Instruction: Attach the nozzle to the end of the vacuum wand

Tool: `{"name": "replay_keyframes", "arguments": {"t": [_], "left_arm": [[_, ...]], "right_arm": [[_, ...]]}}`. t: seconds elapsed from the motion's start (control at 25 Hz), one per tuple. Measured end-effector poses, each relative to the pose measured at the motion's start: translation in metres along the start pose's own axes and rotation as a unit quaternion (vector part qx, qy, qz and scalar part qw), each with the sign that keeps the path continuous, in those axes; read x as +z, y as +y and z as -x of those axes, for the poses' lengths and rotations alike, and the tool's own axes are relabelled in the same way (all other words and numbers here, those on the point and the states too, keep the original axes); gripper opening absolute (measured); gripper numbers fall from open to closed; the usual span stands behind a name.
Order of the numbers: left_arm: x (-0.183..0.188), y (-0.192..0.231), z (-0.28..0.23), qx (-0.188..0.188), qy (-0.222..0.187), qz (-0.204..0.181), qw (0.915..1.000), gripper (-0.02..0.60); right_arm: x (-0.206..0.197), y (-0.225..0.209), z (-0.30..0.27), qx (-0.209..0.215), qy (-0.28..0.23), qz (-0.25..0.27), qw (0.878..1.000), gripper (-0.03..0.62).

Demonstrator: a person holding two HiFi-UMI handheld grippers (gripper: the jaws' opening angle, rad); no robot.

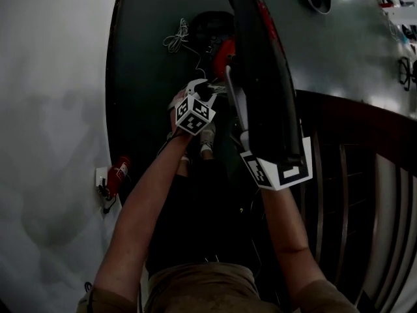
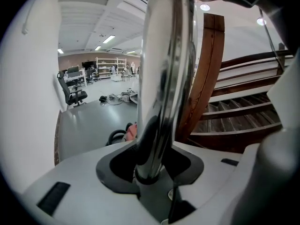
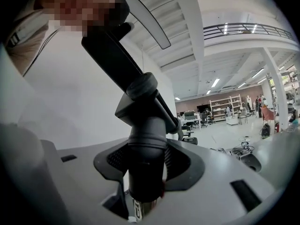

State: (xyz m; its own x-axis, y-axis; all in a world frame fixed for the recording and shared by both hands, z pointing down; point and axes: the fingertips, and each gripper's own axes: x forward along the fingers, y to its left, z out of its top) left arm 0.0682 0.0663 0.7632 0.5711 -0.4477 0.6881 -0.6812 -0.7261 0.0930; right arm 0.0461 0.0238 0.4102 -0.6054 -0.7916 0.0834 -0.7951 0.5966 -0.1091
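Note:
In the left gripper view a shiny chrome vacuum wand (image 2: 164, 78) rises straight out of my left gripper (image 2: 152, 175), whose jaws are shut on it. From the head the wand (image 1: 236, 103) shows as a silver tube just right of the left gripper (image 1: 210, 93). My right gripper (image 3: 144, 172) is shut on the round neck of the black nozzle (image 3: 143, 139), whose stem slants up to the left. In the head view the nozzle (image 1: 260, 70) is a long black piece above the right gripper's marker cube (image 1: 277, 169), lying close beside the wand. Where the two parts meet is hidden.
The red and black vacuum body (image 1: 223, 52) lies on the dark floor ahead, with a white cable (image 1: 176, 39) beside it. Dark wooden stairs (image 1: 355, 175) with a curved rail (image 2: 206, 78) stand at the right. A white wall (image 1: 52, 109) with a red item by a socket (image 1: 117, 173) is on the left.

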Motion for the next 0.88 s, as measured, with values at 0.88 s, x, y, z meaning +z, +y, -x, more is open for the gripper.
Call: {"name": "replay_keyframes", "arguments": {"t": [0.88], "left_arm": [[-0.191, 0.091, 0.243, 0.155, -0.054, 0.210, 0.9640, 0.164]], "right_arm": [[-0.096, 0.295, -0.128, 0.263, 0.078, 0.115, 0.955, 0.181]]}}
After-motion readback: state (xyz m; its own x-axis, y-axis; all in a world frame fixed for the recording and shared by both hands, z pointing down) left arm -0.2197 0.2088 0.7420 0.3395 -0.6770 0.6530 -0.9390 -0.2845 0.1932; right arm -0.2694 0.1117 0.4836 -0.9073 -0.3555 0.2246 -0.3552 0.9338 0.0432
